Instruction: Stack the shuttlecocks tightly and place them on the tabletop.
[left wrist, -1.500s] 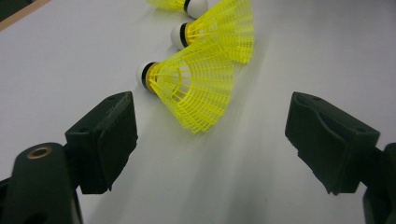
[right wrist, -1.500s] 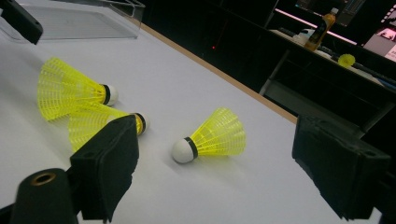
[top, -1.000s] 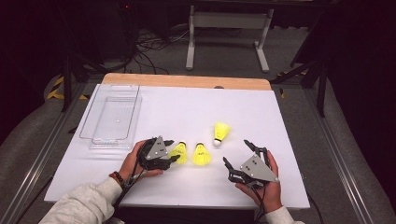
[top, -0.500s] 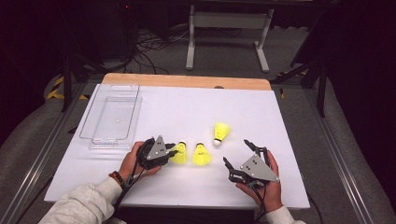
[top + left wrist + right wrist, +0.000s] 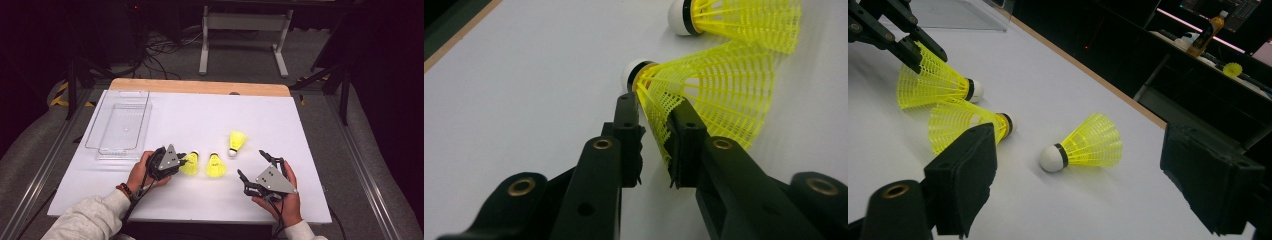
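High view from over the person's shoulder: the right gripper (image 5: 256,169) sits nearest, held low over the white table top (image 5: 165,115) in the right hand (image 5: 282,197), its black jaws spread wide with nothing between them. Across from it the left gripper (image 5: 181,158), gripped by the left hand (image 5: 142,172) with a grey sleeve (image 5: 85,220) behind, has its jaws pinching the mesh skirt of the nearest yellow plastic shuttlecock (image 5: 190,164); the left gripper view shows the skirt's edge (image 5: 704,95) caught between the two narrow jaw tips, white cork head pointing away. Just beside it on the table lies a second yellow shuttlecock (image 5: 215,166), close to the first but whether they touch I cannot tell. A little farther off and toward the right gripper's side lies a third yellow shuttlecock (image 5: 236,142), on its side, white head toward the person. Farther back on the left sits a clear rectangular plastic tray (image 5: 121,127), well apart from the shuttlecocks. Beyond it runs the table's wooden far edge (image 5: 200,86).
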### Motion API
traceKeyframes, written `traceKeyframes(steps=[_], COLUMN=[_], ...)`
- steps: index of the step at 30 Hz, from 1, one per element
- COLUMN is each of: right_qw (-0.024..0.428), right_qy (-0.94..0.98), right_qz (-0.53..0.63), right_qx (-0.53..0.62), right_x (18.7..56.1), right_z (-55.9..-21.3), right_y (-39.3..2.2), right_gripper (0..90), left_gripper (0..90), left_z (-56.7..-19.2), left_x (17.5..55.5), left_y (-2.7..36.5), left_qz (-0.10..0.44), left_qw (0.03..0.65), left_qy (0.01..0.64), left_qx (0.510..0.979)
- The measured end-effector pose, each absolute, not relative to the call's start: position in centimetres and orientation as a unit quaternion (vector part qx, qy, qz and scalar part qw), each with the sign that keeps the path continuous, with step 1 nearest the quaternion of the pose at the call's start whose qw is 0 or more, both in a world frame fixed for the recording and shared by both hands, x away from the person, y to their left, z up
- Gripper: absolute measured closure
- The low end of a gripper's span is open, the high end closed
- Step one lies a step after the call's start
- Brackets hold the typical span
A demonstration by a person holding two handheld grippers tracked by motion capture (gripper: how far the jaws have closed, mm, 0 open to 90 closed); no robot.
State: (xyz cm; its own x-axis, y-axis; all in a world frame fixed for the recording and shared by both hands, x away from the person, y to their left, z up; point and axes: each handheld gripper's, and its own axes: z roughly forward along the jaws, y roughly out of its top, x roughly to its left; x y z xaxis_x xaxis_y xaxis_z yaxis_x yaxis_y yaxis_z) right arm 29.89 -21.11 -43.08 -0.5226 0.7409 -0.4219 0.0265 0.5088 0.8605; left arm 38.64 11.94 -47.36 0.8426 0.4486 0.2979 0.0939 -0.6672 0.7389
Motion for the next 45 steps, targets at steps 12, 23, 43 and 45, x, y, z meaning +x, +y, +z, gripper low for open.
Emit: traceKeyframes(steps=[12, 23, 43, 45], right_qw=[0.415, 0.411, 0.412, 0.412], right_qy=[0.765, 0.768, 0.766, 0.766], right_qz=[0.424, 0.424, 0.424, 0.425], right_qx=[0.249, 0.249, 0.252, 0.252], right_x=[30.0, 30.0, 30.1, 30.1], right_z=[-43.2, -43.3, -43.3, -43.3], right_y=[-21.0, -20.9, -21.0, -21.0], right_gripper=[15.8, 15.5, 14.9, 14.9], left_gripper=[87.6, 88.2, 88.4, 88.4], left_z=[-47.2, -46.5, -45.2, -45.1], left_x=[38.5, 38.5, 38.0, 38.0], left_y=[12.1, 12.6, 13.9, 14.1], left_qz=[0.239, 0.245, 0.261, 0.26], left_qw=[0.373, 0.375, 0.376, 0.375], left_qy=[0.152, 0.149, 0.157, 0.159], left_qx=[0.883, 0.881, 0.875, 0.875])
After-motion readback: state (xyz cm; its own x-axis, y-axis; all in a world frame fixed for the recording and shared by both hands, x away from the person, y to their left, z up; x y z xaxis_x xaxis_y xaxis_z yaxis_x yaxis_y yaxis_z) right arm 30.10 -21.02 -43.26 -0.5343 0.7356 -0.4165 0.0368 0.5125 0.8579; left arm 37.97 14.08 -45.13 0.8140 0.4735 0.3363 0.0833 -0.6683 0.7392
